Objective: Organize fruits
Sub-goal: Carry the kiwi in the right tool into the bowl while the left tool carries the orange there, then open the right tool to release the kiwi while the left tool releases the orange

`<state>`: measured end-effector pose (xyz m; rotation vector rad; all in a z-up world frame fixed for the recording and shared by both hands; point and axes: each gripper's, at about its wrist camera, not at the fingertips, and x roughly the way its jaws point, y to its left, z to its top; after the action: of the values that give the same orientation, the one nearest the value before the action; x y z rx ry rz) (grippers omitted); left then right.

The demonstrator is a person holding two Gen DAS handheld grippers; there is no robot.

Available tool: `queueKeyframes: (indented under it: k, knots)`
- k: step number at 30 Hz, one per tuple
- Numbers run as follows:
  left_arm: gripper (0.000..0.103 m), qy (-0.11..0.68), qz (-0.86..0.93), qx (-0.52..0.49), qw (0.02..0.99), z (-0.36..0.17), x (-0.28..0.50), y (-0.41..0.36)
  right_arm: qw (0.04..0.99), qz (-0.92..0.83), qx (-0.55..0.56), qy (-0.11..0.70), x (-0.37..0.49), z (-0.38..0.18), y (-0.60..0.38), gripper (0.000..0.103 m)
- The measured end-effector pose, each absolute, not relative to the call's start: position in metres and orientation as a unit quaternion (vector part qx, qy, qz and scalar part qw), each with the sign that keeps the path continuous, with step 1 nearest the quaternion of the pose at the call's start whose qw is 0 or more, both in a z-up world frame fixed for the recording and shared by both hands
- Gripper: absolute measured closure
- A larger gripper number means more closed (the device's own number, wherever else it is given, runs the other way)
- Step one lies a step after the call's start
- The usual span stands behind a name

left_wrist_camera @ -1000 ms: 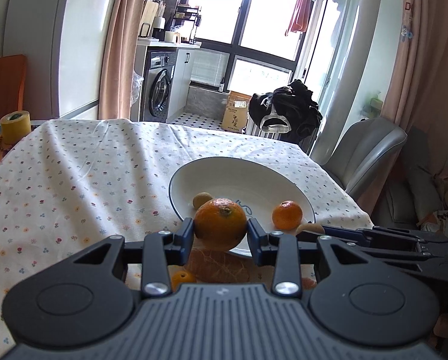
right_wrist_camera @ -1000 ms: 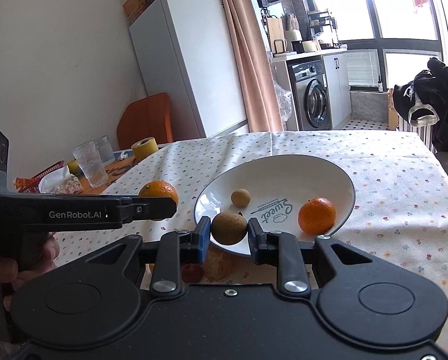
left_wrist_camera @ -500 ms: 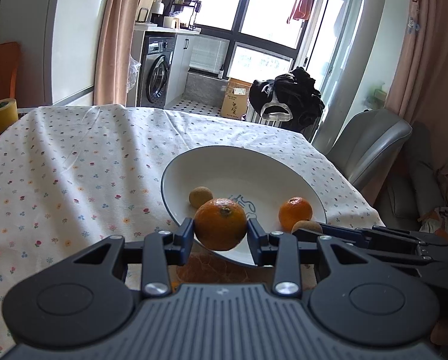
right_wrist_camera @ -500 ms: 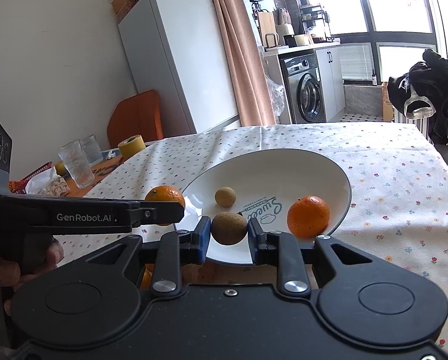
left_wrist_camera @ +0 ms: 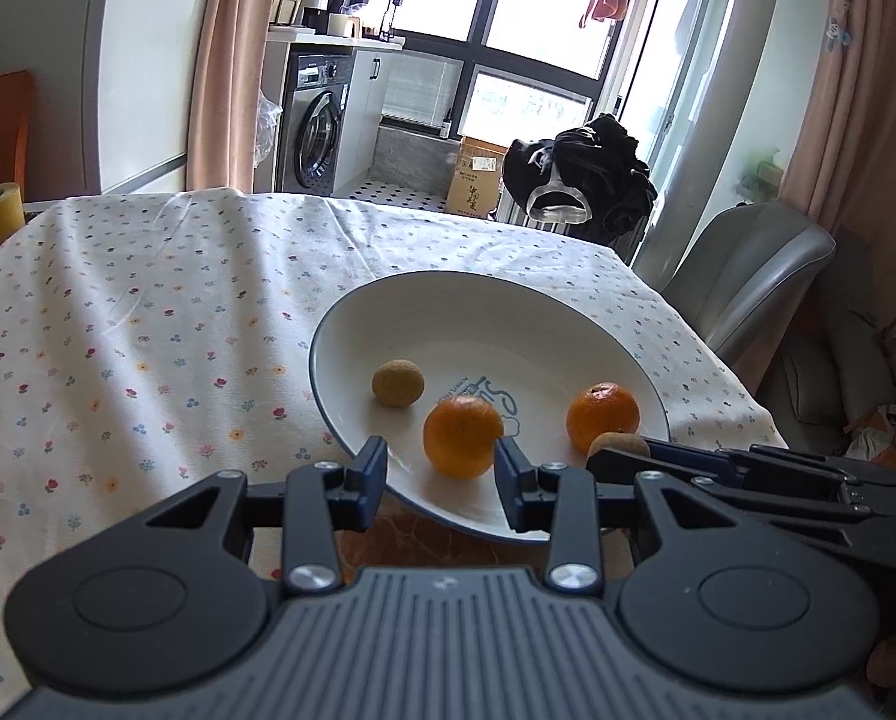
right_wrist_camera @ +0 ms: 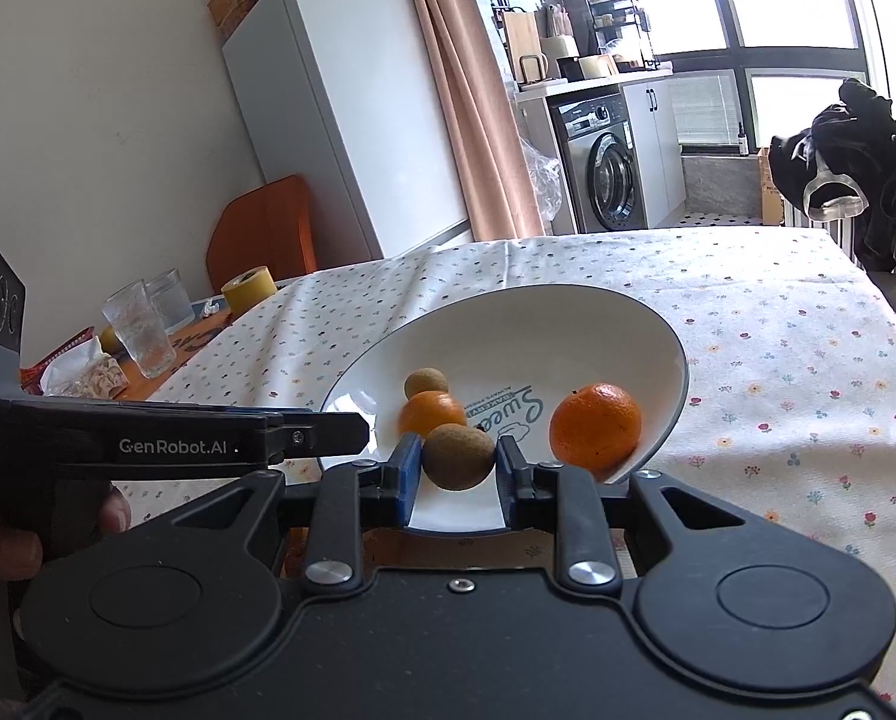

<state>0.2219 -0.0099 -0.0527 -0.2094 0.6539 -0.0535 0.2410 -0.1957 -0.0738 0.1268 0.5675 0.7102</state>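
Left wrist view: left gripper (left_wrist_camera: 439,468) at the near rim of the white plate (left_wrist_camera: 568,312), fingers spread wide. An orange (left_wrist_camera: 463,435) sits between them on the plate, gap visible on the left side; on the right it is just beside the finger, contact unclear. Nothing clamped.

Right wrist view: right gripper (right_wrist_camera: 457,465) closed on a brown kiwi (right_wrist_camera: 457,456), both pads pressed against it, held over the plate's near edge. Left wrist view shows only a sliver of that kiwi behind the right gripper's fingertip.

Plate contents: a small brown fruit (left_wrist_camera: 397,383) toward the left, the orange near the front, a second orange (left_wrist_camera: 603,417) toward the right. In the right wrist view the near orange is motion-blurred, just behind the held kiwi.

Plate rests on the worktop (left_wrist_camera: 118,330), covered by a flowered cloth.

Only in the right wrist view: two drinking glasses (right_wrist_camera: 142,324), a snack packet (right_wrist_camera: 85,375) and a white fridge (right_wrist_camera: 340,96) at the far left; a hand (right_wrist_camera: 4,546) on the left gripper's handle. Roll of yellow tape (right_wrist_camera: 248,287) shows in both views. Only in the left wrist view: a grey chair (left_wrist_camera: 754,276) beside the worktop.
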Motion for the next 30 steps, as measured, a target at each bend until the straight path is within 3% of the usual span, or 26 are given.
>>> queueKeyframes:
  k: [9,13,23,27,30]
  knots:
    - [0.065,0.315,-0.022,-0.115,0.942,-0.05,0.209,0.001,0.899,0.335,0.058,0.276,0.237,-0.071,-0.19,0.077]
    - [0.061,0.316,-0.02,-0.123,0.94,-0.047,0.203,0.006,0.904,0.325,0.058,0.273,0.236,-0.068,-0.192,0.072]
    - [0.024,0.3,0.0,-0.133,0.944,-0.041,0.184,0.015,0.911,0.314,0.055,0.262,0.223,-0.06,-0.2,0.05]
    - [0.022,0.299,0.01,-0.132,0.945,-0.04,0.176,0.018,0.913,0.313,0.054,0.256,0.217,-0.056,-0.204,0.039]
    - [0.021,0.296,0.012,-0.135,0.946,-0.039,0.171,0.022,0.916,0.307,0.049,0.254,0.213,-0.053,-0.206,0.037]
